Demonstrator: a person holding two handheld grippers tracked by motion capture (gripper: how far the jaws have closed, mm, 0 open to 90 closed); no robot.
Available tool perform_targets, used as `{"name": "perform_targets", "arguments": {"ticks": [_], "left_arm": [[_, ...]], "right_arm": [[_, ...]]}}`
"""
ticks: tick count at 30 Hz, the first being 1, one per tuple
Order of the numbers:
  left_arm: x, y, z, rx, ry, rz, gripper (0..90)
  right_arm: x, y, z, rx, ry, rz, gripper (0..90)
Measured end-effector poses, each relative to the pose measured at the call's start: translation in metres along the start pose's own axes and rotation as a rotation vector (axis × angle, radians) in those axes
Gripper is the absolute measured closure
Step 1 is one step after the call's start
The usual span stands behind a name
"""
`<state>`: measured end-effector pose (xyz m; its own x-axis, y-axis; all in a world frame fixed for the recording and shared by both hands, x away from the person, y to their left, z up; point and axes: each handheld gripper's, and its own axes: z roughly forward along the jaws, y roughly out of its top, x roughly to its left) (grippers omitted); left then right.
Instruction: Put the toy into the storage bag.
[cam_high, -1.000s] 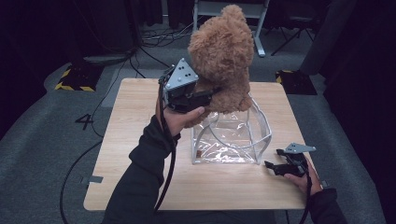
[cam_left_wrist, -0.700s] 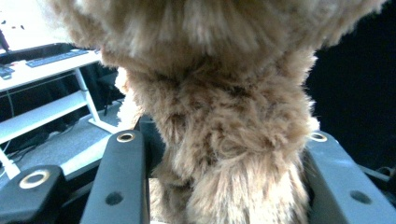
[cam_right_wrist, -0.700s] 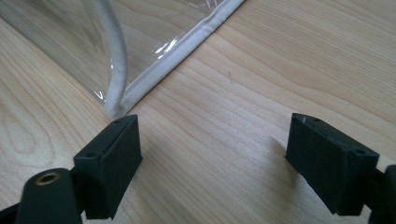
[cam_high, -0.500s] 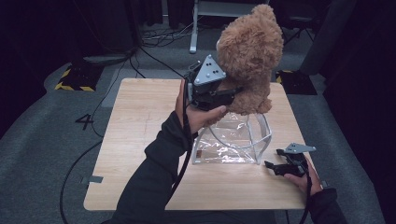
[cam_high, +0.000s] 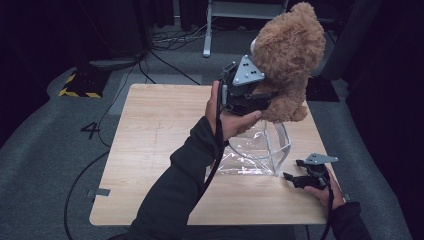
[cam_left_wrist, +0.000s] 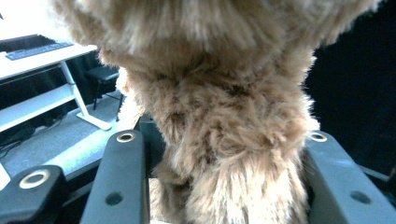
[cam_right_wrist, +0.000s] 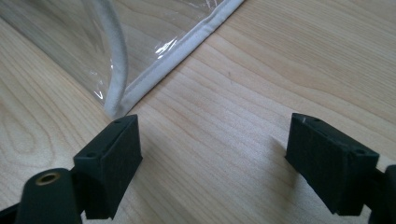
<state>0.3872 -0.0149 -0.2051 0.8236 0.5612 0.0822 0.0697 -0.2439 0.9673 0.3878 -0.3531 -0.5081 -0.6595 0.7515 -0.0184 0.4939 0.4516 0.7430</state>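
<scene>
Teddy bear (cam_high: 290, 55) hangs upper right, above our clear bag (cam_high: 260, 150), clamped in our left gripper (cam_high: 257, 97); right gripper (cam_high: 292, 177) rests spread apart on the bench (cam_high: 160, 130). Slippery fur could let it drop outside the bag.

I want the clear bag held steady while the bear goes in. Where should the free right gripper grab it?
Take the clear bag by its white piped corner edge, coming in level from its near right side. That stiff rim stands up just ahead of the open right gripper, and is likely firmer than the slack film.
</scene>
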Motion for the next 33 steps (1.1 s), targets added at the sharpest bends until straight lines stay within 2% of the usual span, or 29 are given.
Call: {"name": "perform_targets", "arguments": {"ticks": [7, 11, 13, 14, 16, 18, 20, 22, 24, 26, 27, 28, 33], "left_arm": [[-0.006, -0.006, 0.007, 0.01, -0.009, -0.001, 55.1], [-0.005, -0.015, 0.016, 0.022, -0.01, -0.041, 55.2], [-0.007, -0.021, 0.024, 0.061, -0.005, -0.032, 55.2], [-0.007, -0.021, 0.024, 0.061, -0.005, -0.032, 55.2], [-0.006, -0.03, 0.028, 0.097, 0.007, -0.013, 55.2], [-0.005, -0.033, 0.028, 0.1, 0.009, -0.023, 55.2], [-0.003, -0.04, 0.029, 0.13, 0.039, -0.021, 55.2], [0.0, -0.046, 0.03, 0.145, 0.05, -0.029, 55.0], [0.002, -0.05, 0.031, 0.153, 0.042, -0.042, 55.0], [0.005, -0.061, 0.037, 0.174, 0.027, -0.065, 54.9], [0.005, -0.061, 0.037, 0.174, 0.027, -0.065, 54.8], [0.006, -0.067, 0.04, 0.195, 0.026, -0.067, 54.8], [0.008, -0.072, 0.045, 0.21, 0.013, -0.088, 54.4]], "right_arm": [[0.0, 0.0, 0.0, 0.0, 0.0, 0.0, 17.8], [0.0, 0.0, 0.0, 0.0, 0.0, 0.0, 17.8], [0.0, 0.0, 0.0, 0.0, 0.001, 0.001, 17.8], [0.0, 0.0, 0.0, 0.0, 0.001, 0.001, 17.8], [0.0, 0.0, 0.0, 0.0, 0.0, 0.001, 17.9], [0.0, 0.0, 0.0, 0.0, 0.0, 0.0, 17.8], [0.0, 0.0, 0.0, 0.0, 0.0, 0.001, 17.8], [0.0, 0.0, 0.0, 0.0, 0.0, 0.001, 17.8], [0.0, 0.0, 0.0, 0.0, -0.001, 0.001, 17.8], [0.0, 0.0, 0.0, 0.0, 0.0, 0.002, 17.8], [0.0, 0.0, 0.0, 0.0, 0.0, 0.002, 17.8], [0.0, 0.0, 0.0, 0.0, 0.0, 0.002, 17.8], [0.0, 0.0, 0.0, 0.001, 0.0, 0.002, 17.9]]}}
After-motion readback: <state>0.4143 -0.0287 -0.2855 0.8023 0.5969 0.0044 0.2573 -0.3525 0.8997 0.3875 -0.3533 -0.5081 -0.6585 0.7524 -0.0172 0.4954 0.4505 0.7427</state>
